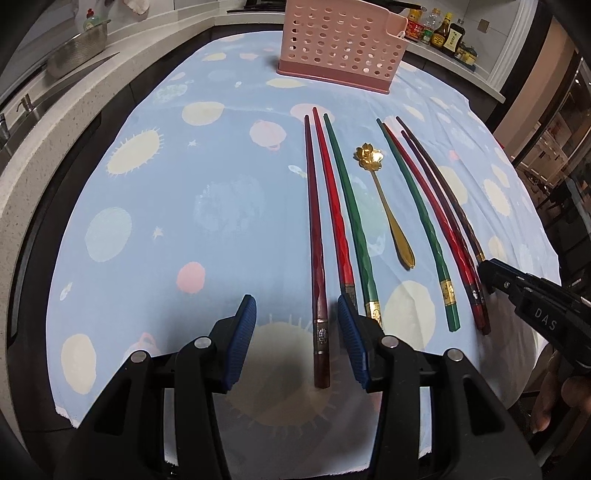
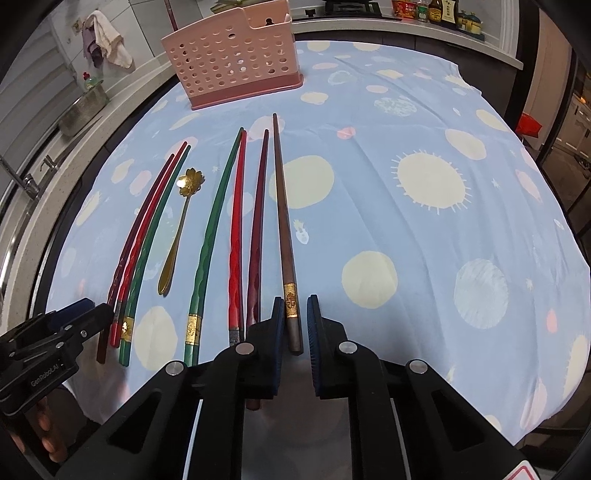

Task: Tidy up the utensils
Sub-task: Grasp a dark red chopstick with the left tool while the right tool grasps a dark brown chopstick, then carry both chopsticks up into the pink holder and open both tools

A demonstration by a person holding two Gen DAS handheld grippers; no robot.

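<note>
Several chopsticks lie side by side on the blue patterned cloth [image 1: 177, 229], with a gold flower-headed spoon [image 1: 384, 206] [image 2: 177, 236] among them. My left gripper [image 1: 296, 306] is open and straddles the butt end of the leftmost dark red chopstick [image 1: 314, 221]; neither pad touches it. My right gripper [image 2: 295, 306] is shut on the brown chopstick [image 2: 282, 206] at its gold band, at the right end of the row. In the left wrist view the right gripper [image 1: 485, 275] shows at the far right. In the right wrist view the left gripper [image 2: 96, 310] shows at the lower left.
A pink perforated utensil holder [image 1: 332, 48] [image 2: 236, 62] stands at the far end of the cloth. A sink counter with a metal colander [image 1: 77, 48] runs along the left; sauce bottles [image 1: 443, 33] stand at the back right. A hand [image 1: 561, 398] grips the right tool.
</note>
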